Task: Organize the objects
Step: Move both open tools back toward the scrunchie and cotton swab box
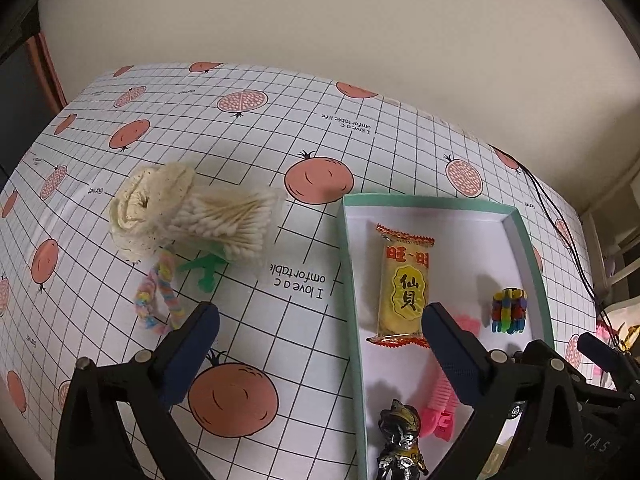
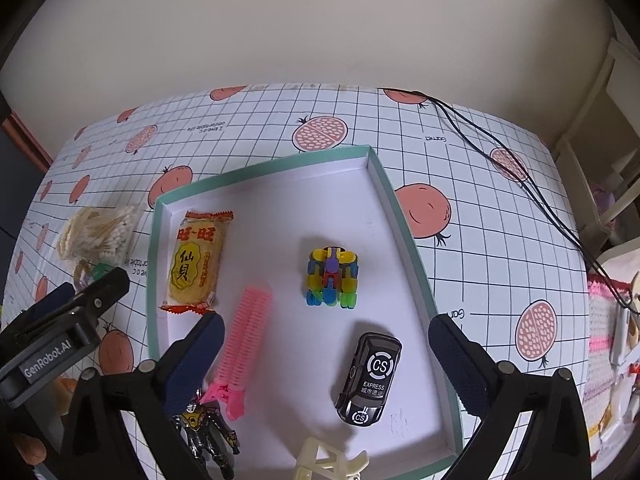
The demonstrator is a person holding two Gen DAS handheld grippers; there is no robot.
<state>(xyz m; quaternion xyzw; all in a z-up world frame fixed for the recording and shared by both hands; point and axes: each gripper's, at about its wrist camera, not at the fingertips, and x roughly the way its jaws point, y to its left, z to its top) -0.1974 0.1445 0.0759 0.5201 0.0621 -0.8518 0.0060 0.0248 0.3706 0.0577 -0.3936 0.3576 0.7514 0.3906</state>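
Both of my grippers, left gripper (image 1: 320,320) and right gripper (image 2: 326,330), hang spread and empty. Left of the tray (image 1: 346,248), far-left of my left gripper, lies the cotton-swab box (image 1: 228,222), long axis across; left is nearer.

We note a surface (image 2: 480,264) under a grid cloth printed with pomegranates, black cables (image 2: 520,176) trailing across its far right, and a plain cream wall (image 2: 320,32) behind.

Plain cream wall (image 2: 320,32) behind table. Tablecloth (image 1: 248,128): white grid, pink pomegranate prints. Black cables (image 2: 520,176) trail across right side. Pale shelving (image 2: 600,128) far right.
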